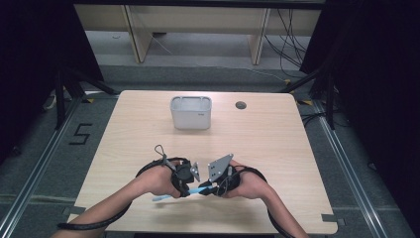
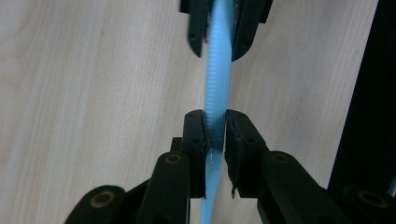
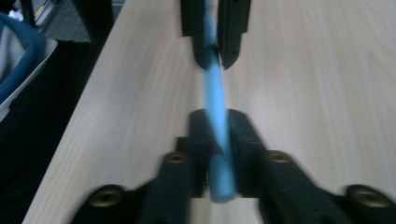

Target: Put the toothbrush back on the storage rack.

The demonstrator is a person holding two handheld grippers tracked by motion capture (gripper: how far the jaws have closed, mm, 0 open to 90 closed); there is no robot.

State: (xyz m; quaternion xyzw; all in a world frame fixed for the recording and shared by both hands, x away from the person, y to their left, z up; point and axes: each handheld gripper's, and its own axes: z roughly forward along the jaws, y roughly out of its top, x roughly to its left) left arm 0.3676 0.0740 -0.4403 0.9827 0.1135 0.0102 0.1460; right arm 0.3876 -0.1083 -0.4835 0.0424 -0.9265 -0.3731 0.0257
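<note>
Object: a light-blue ridged plastic strip [image 1: 181, 192], thin and long, held level just above the near part of the table [image 1: 277, 144], between the two hands.
Location: near centre of the table, well apart from the white bin [image 1: 191, 113] at the far side.
Left gripper [image 1: 187, 188]: jaws were closed on the strip; in the left gripper view the pads pinched it at [image 2: 215, 126], with the strip running on to the other gripper beyond.
Right gripper [image 1: 210, 188]: jaws were closed on the strip's other stretch [image 3: 218, 154]; that view was blurred, but the blue showed between the pads.
Handling, judged: very light; flexible along its length, likely to bow or twist if the hands draw together. The ridged face should give the pads some bite; the smooth edges could slip.
Hold point, judged: flat faces against the pads, one grip toward each end, as here.
Hand pose: both forearms entered from the near edge, wrists turned inward, the grippers pointing at each other, left hand [image 1: 156, 179] and right hand [image 1: 250, 184] close together.
</note>
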